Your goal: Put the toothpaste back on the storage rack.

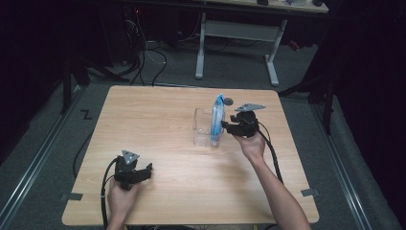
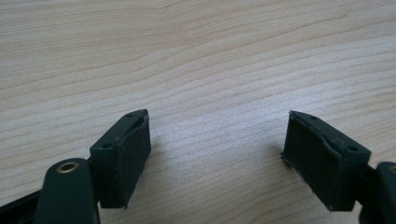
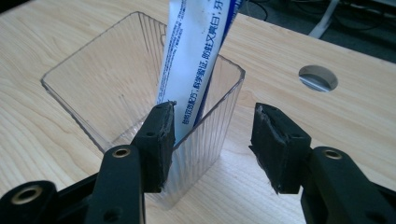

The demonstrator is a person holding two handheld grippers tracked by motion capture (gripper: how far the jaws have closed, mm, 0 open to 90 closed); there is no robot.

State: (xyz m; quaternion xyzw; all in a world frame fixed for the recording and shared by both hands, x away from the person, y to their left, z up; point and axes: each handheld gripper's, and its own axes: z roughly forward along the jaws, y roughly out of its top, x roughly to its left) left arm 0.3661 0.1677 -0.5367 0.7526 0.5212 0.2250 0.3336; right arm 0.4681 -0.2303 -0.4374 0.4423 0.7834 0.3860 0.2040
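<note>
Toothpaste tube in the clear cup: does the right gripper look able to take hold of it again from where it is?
Probably yes. The right gripper is open beside the clear cup, and the toothpaste tube sticks up above the rim, unobstructed.

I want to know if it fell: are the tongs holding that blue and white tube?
No. The tube stands in the clear cup; both tongs are open.
</note>
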